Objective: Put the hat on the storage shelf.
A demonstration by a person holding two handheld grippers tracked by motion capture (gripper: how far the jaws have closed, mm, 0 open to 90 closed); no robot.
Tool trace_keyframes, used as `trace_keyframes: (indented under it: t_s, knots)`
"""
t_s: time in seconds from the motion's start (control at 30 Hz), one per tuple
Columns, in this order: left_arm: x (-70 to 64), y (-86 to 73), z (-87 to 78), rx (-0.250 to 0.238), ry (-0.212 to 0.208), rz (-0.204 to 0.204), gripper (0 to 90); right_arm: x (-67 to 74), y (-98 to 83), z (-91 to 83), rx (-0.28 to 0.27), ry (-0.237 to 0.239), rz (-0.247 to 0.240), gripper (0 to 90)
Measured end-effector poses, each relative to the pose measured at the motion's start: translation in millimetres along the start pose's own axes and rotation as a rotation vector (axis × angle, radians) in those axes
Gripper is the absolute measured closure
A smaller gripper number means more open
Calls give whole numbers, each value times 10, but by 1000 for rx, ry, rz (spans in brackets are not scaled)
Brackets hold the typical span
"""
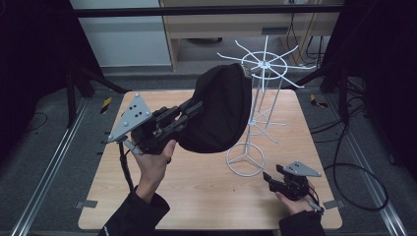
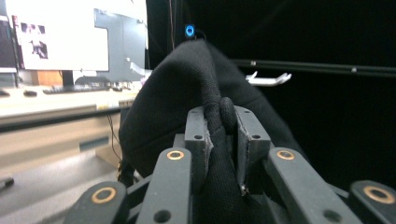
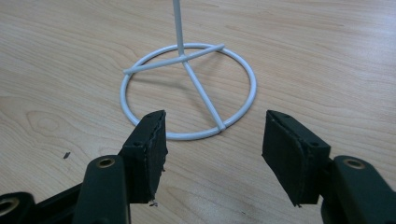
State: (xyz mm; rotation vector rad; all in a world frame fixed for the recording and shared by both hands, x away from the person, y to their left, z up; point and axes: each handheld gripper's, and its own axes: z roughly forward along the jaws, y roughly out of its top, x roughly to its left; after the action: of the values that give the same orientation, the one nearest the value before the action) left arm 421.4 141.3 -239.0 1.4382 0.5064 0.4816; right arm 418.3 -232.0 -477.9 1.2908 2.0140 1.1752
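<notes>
Black cap (image 1: 219, 110) in L gripper (image 1: 196, 107)

The table (image 1: 206, 206) is seen from a fixed camera above its near edge, angled forward and down. The black hat (image 2: 177, 98) is viewed level and very close from the left gripper's camera. The white wire stand (image 3: 189, 93) base is viewed steeply downward, close, from the right gripper's camera. Hat and stand are shared with the high view.
</notes>
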Motion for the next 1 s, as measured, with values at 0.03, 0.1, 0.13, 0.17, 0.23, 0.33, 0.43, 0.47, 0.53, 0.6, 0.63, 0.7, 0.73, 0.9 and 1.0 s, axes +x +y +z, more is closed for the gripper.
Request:
trace_keyframes:
  t_s: [0.03,0.1,0.13,0.17,0.23,0.33,0.43,0.47,0.53,0.6,0.63,0.7,0.73,0.9,1.0]
  knots:
    - [0,0,0,0,0,0,760,3,0,1,0,1,4,398]
    - [37,-86,-1,35,6,0,757,3,0,3,-2,3,4,398]
    - [52,-128,3,52,13,0,753,3,0,2,2,1,1,397]
    - [85,-204,17,82,21,0,749,7,0,3,4,3,4,396]
    - [117,-276,36,100,27,-8,747,6,-1,6,6,1,2,395]
    - [151,-357,79,122,28,-19,746,5,-4,12,7,1,1,394]
    - [153,-385,114,134,31,-19,740,8,-4,12,6,6,6,393]
    - [148,-396,134,141,32,-15,734,7,-4,12,7,3,3,392]
    - [137,-409,162,150,37,-9,727,6,-4,12,7,2,2,391]
    - [134,-419,186,154,40,-11,685,6,-5,13,8,3,1,390]
    - [135,-420,190,155,41,-9,685,6,-5,13,8,3,1,390]
    - [139,-427,196,154,51,-7,657,7,-6,13,8,4,-1,389]
    - [145,-437,191,152,60,-7,595,6,-6,13,8,3,0,389]
    - [168,-469,108,137,71,-10,463,6,-8,16,10,3,0,387]
    - [177,-477,12,133,83,-6,404,5,-8,16,9,0,0,386]
